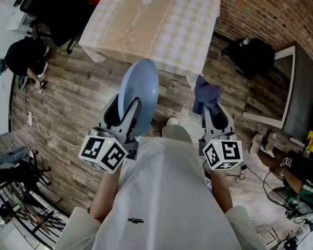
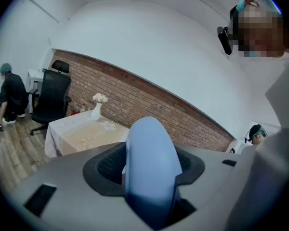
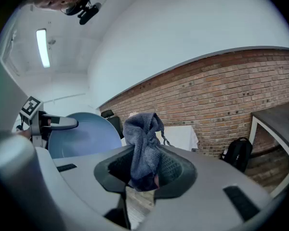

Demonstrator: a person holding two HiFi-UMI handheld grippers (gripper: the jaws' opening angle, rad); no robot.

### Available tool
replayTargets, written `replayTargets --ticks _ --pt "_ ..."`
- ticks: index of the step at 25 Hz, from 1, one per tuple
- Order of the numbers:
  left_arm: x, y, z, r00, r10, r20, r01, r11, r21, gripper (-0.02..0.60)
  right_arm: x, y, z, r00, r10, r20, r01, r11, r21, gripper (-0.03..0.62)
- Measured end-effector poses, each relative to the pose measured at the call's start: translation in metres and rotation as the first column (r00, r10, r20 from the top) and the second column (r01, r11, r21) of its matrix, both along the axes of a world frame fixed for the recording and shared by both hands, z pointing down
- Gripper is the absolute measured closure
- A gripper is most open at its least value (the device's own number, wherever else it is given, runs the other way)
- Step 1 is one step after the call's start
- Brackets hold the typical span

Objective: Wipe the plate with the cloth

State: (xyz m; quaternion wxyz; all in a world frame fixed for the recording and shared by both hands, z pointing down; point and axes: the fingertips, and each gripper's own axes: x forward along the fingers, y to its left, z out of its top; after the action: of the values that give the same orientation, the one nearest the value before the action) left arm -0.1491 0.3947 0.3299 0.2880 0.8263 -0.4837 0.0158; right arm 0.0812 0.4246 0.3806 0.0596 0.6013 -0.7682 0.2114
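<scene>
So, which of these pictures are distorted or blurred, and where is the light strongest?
Left gripper view: strong fisheye with dark corners, and the plate close to the lens looks soft. Right gripper view: the brick wall bends into a curve; the ceiling lamp glares, the cloth is sharp. Head view: even light, floor planks curve at the edges.

The plate (image 1: 139, 95) stands on edge in the left gripper's (image 1: 127, 117) jaws, left of the cloth (image 1: 205, 95) in the right gripper's (image 1: 212, 112) jaws. The counter (image 1: 161, 27) stands ahead, with a backpack (image 1: 250, 53) to its right.
</scene>
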Motion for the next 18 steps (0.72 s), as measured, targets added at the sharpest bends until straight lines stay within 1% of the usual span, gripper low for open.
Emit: replayTargets --ticks 5,10,13,18 --pt "0.030 0.006 -0.004 0.999 0.045 -0.001 -0.045 0.999 0.012 0.339 0.011 0.016 -0.006 1.000 0.020 0.014 -0.020 1.000 -0.005 0.474" --pt "0.055 0.007 -0.007 0.998 0.058 -0.035 -0.056 0.998 0.037 0.339 0.031 0.020 -0.007 0.999 0.037 0.015 -0.037 0.999 0.005 0.474" --pt "0.065 0.006 -0.007 0.998 0.062 -0.027 -0.061 0.997 0.043 0.339 0.037 0.016 -0.010 0.999 0.035 0.033 -0.035 0.999 0.015 0.474" --pt "0.076 -0.015 -0.004 0.997 0.065 -0.031 -0.064 0.998 0.027 0.339 0.044 -0.011 -0.001 0.997 0.041 0.063 -0.040 0.999 -0.019 0.473"
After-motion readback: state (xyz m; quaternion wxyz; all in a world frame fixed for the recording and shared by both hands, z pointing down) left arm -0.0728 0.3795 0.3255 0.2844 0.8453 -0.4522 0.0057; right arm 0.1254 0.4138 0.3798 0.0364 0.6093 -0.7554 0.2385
